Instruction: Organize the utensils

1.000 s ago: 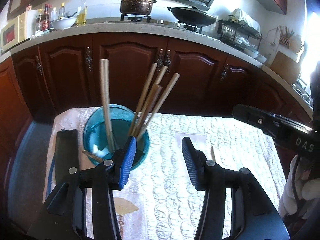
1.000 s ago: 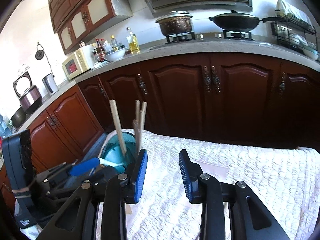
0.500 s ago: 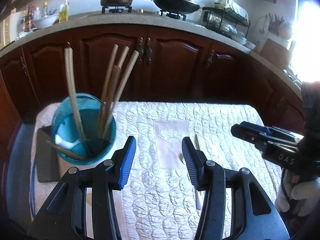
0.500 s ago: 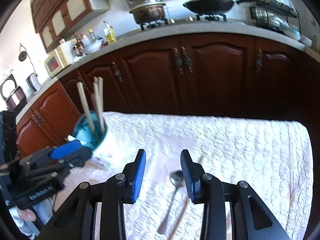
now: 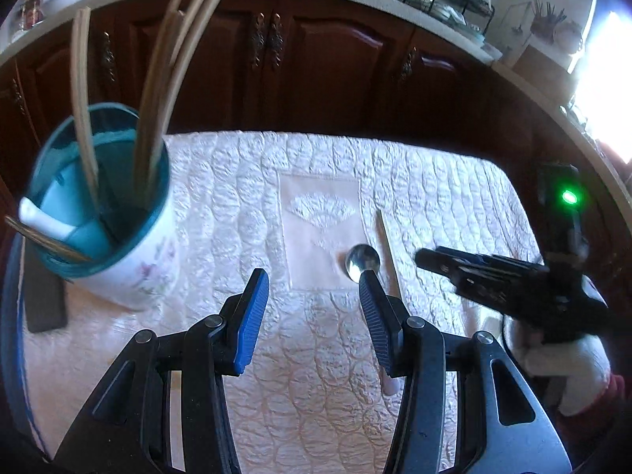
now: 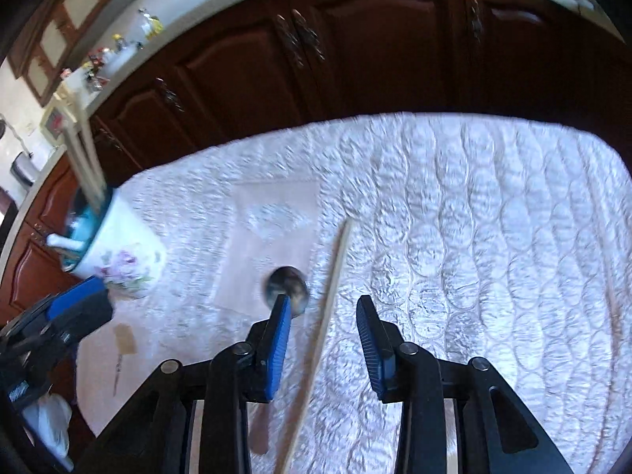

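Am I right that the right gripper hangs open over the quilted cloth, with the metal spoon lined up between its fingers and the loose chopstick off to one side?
Not quite: in the right wrist view the loose chopstick runs between the open right gripper's fingers, while the metal spoon sits beside the left finger. The rest holds.

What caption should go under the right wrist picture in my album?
Open right gripper hovers over a chopstick and spoon on the quilted cloth.

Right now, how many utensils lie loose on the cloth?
2: a metal spoon near the middle of the cloth, and one chopstick lying just right of it. Part of the cloth is hidden, so more may be there.
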